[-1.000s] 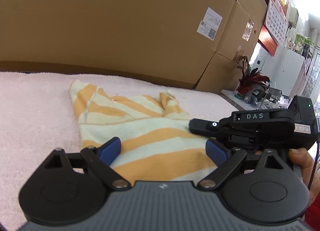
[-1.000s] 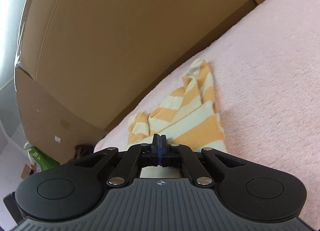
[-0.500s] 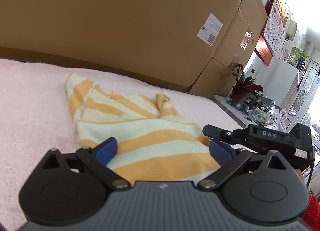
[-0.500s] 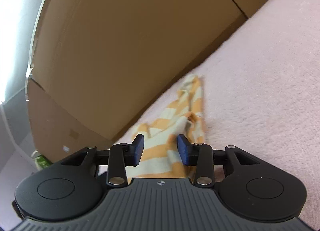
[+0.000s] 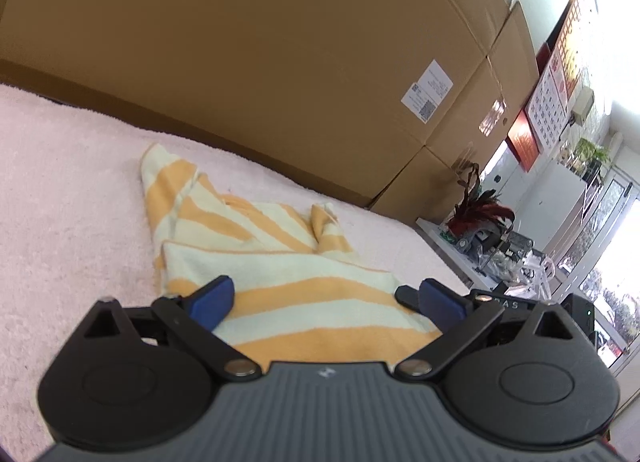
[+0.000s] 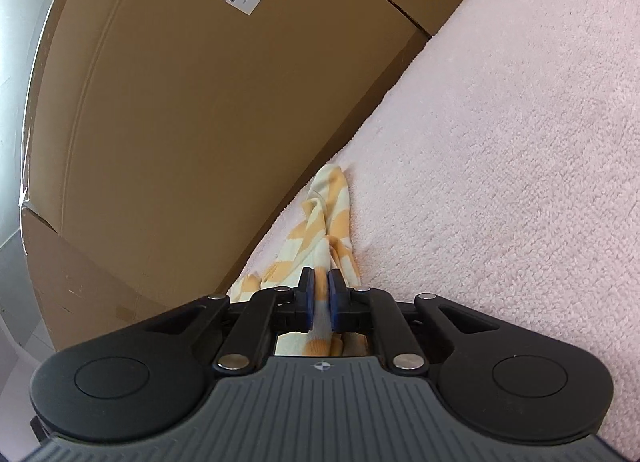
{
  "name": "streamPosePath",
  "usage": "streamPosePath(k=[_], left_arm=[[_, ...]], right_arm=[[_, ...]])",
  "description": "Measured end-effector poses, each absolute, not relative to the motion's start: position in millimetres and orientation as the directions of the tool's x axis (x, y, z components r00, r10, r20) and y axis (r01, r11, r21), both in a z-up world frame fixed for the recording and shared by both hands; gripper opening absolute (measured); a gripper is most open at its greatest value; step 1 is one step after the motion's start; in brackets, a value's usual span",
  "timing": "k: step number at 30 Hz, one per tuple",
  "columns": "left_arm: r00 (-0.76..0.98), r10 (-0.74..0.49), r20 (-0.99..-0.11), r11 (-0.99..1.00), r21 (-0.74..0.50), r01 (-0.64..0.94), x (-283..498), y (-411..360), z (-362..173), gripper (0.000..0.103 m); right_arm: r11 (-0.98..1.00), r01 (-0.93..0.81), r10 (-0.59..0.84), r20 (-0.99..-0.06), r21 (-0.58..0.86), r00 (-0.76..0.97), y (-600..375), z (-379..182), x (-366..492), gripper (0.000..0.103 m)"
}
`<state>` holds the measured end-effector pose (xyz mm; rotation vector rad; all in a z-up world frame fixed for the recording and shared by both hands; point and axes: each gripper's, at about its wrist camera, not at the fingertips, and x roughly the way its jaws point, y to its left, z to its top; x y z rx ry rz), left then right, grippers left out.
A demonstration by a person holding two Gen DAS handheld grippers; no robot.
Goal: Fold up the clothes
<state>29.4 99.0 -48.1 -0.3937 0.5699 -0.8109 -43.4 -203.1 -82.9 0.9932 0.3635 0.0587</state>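
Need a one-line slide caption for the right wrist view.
Right gripper pinches a fold of the orange-striped garment on pink terry cloth.

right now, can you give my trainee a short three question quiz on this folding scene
1. True or false: the left hand-held gripper is shut on the striped garment.
2. What is pinched between the blue pads of the right hand-held gripper?
A. the pink fleece cover
B. a fold of the striped garment
C. nothing
3. Fill in: behind the garment stand large brown ______ boxes.

Key:
1. False; its jaws stand wide apart over the cloth.
2. B
3. cardboard
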Motion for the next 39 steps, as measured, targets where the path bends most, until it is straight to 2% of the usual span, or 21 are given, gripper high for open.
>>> streamPosePath(k=[10,13,16,18,19,20,24,27,29,33,39], left_arm=[[0.537,-0.772,-0.341,0.625,-0.563,0.541,36,103,-49,0.1],[0.531,-0.758,-0.38,0.649,-0.52,0.555,33,107,-41,0.099],[0.598,-0.704,-0.384,0.71,-0.414,0.569,27,120,-23,0.099],[0.636,-0.663,-0.394,0.748,-0.362,0.556,42,129,-13,0.1],[0.647,-0.644,-0.409,0.765,-0.343,0.545,52,132,-9,0.102],[0.657,-0.624,-0.423,0.782,-0.323,0.534,63,135,-5,0.102],[0.621,-0.584,-0.523,0.806,-0.284,0.519,122,128,-13,0.102],[0.575,-0.59,-0.567,0.795,-0.284,0.535,151,118,-27,0.101],[0.544,-0.612,-0.574,0.778,-0.311,0.547,162,115,-36,0.101],[0.509,-0.675,-0.534,0.728,-0.369,0.578,174,114,-46,0.101],[0.467,-0.723,-0.509,0.677,-0.391,0.623,190,110,-49,0.102]], right_arm=[[0.543,0.118,0.21,-0.271,0.831,0.939,-207,-84,-36,0.006],[0.555,0.132,0.212,-0.293,0.822,0.932,-207,-83,-33,0.003],[0.576,0.135,0.239,-0.324,0.806,0.915,-212,-77,-31,0.004],[0.596,0.134,0.266,-0.352,0.792,0.897,-217,-69,-25,0.011],[0.61,0.133,0.272,-0.364,0.781,0.891,-221,-62,-20,0.024],[0.634,0.127,0.259,-0.365,0.762,0.894,-224,-54,-15,0.027],[0.729,0.051,0.292,-0.378,0.682,0.879,-237,-26,21,0.03],[0.761,0.038,0.337,-0.445,0.648,0.83,-248,-29,56,0.033],[0.768,0.03,0.378,-0.489,0.64,0.786,-258,-38,78,0.033],[0.751,-0.03,0.452,-0.48,0.66,0.752,-265,-44,95,0.034],[0.714,-0.109,0.55,-0.458,0.691,0.699,-277,-51,122,0.034]])
